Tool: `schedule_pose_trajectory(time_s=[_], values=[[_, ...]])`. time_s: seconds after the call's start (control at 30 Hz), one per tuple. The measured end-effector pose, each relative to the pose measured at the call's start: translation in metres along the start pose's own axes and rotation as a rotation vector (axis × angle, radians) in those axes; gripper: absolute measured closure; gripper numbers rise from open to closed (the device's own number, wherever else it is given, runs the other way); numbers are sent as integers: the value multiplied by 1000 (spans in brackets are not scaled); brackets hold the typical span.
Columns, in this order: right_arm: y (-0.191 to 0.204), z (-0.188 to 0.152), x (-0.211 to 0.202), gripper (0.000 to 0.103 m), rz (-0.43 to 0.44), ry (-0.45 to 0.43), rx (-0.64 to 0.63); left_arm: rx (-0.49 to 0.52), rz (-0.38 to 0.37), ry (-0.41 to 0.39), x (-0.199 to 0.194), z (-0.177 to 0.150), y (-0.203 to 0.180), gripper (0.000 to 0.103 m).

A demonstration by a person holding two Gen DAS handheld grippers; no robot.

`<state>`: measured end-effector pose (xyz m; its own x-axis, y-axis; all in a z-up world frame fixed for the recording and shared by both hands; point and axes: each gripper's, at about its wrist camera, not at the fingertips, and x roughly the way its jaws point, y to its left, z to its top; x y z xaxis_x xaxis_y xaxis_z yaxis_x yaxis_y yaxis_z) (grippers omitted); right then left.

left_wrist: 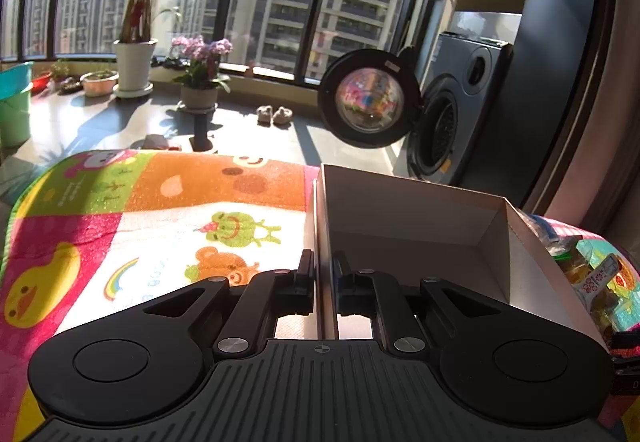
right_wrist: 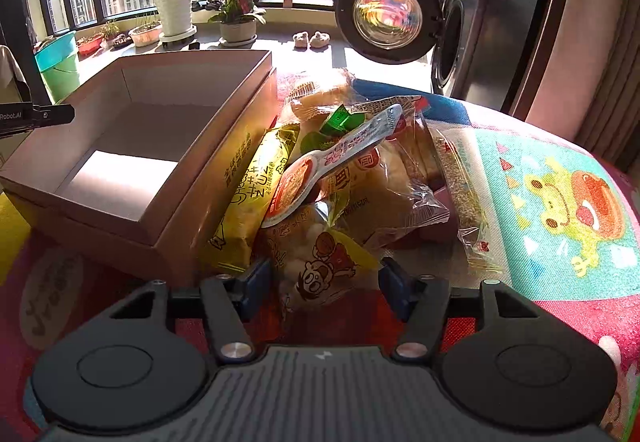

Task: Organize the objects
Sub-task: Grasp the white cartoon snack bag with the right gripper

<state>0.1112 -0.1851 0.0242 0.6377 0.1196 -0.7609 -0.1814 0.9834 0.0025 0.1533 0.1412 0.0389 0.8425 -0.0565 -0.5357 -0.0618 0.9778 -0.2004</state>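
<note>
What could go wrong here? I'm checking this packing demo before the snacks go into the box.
The right gripper is open around the cartoon snack bag, which lies under the heaped pile of snacks; pulling it out could topple the spoon-shaped packet resting on top. The left gripper is clamped on a thin wall of the empty cardboard box, so a tug may bend that wall or tilt the box.

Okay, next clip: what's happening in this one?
A person works two handheld claws over a colourful play mat. The left claw is shut on the side wall of an empty cardboard box. The right claw is open around a cartoon-printed snack bag at the near edge of the snack pile beside the box. Nothing is packed yet.
</note>
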Motion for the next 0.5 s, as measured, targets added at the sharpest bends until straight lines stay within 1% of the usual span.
schedule_pose_trajectory(time_s=[0.03, 0.07, 0.13, 0.23, 0.3, 0.33, 0.37, 0.4, 0.43, 0.47, 0.5], values=[[-3, -1, -3, 54, -6, 1, 3, -1, 0, 0, 0, 0, 0, 91], [-4, -3, -6, 62, -29, 0, -10, -4, -2, 0, 0, 0, 0, 91], [-11, -11, -15, 64, -84, -3, -42, -7, -4, -1, -1, -1, 1, 91], [-24, -24, -30, 65, -99, 8, -57, -9, -3, -3, -1, -1, 0, 91], [-26, -29, -37, 64, -173, -17, -67, -10, -2, -5, -1, -2, 0, 91], [-28, -31, -40, 61, -188, -31, -53, -8, 0, -6, -1, -2, 0, 91], [-30, -32, -42, 55, -177, -35, -26, -6, 2, -8, -1, -2, -1, 91], [-33, -31, -41, 49, -145, -40, 23, -4, 4, -10, -2, -2, -1, 91], [-35, -30, -40, 37, -129, -47, 63, -2, 5, -12, -2, -3, -2, 91], [-36, -29, -35, 28, -127, -55, 107, 0, 6, -14, -2, -3, -2, 91], [-37, -27, -29, 25, -134, -57, 141, 5, 7, -16, -2, -3, -2, 91]])
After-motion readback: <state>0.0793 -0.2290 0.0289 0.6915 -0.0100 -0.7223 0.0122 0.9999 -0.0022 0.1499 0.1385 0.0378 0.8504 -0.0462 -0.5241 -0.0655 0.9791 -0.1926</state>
